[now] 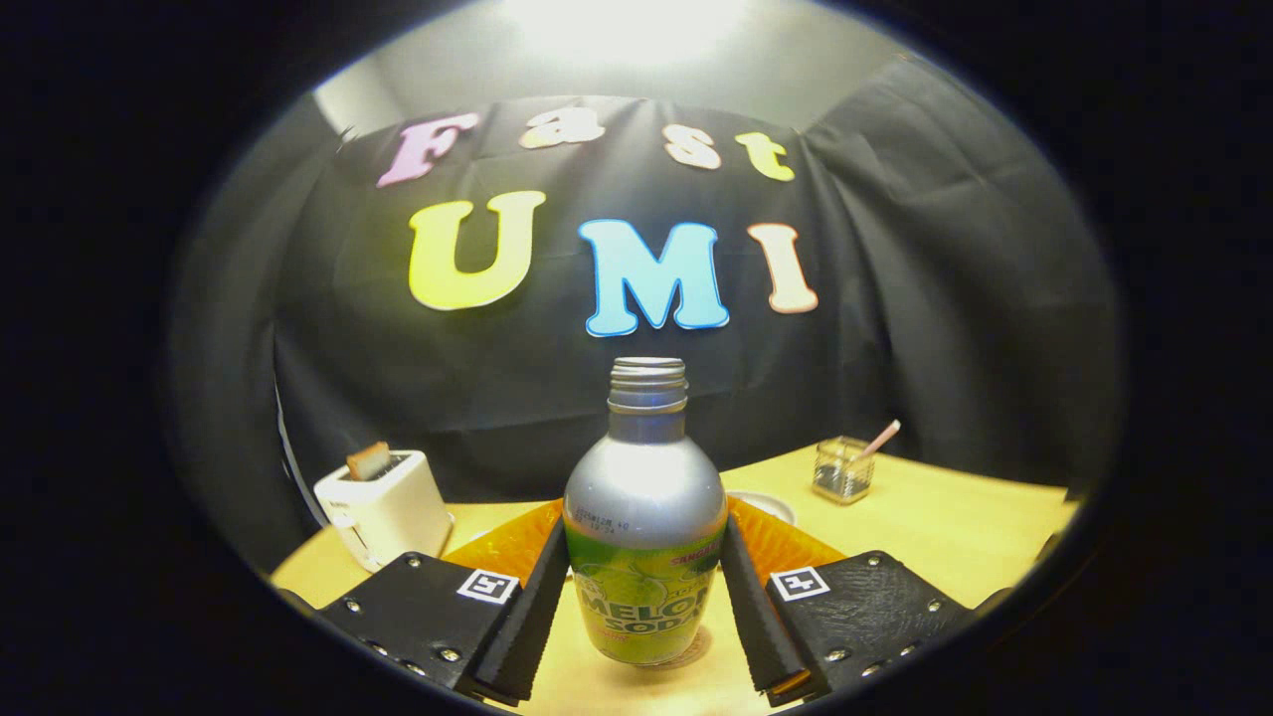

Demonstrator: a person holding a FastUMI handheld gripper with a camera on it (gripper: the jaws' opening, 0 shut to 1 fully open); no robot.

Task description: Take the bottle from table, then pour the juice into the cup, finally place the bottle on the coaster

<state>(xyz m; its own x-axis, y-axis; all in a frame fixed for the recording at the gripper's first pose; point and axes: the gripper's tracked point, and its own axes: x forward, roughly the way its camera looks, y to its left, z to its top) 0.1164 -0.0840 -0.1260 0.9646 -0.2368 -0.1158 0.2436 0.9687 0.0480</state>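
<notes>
Two fingers of my gripper [644, 597] hug the open bottle [644, 517] on the table [945, 527]; I squeeze evenly, lift straight, keep it upright to avoid spilling.

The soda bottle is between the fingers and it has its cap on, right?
Not quite. The gripper view shows the soda bottle between the fingers of the gripper, but its cap is off: the threaded neck is bare and open.
</notes>
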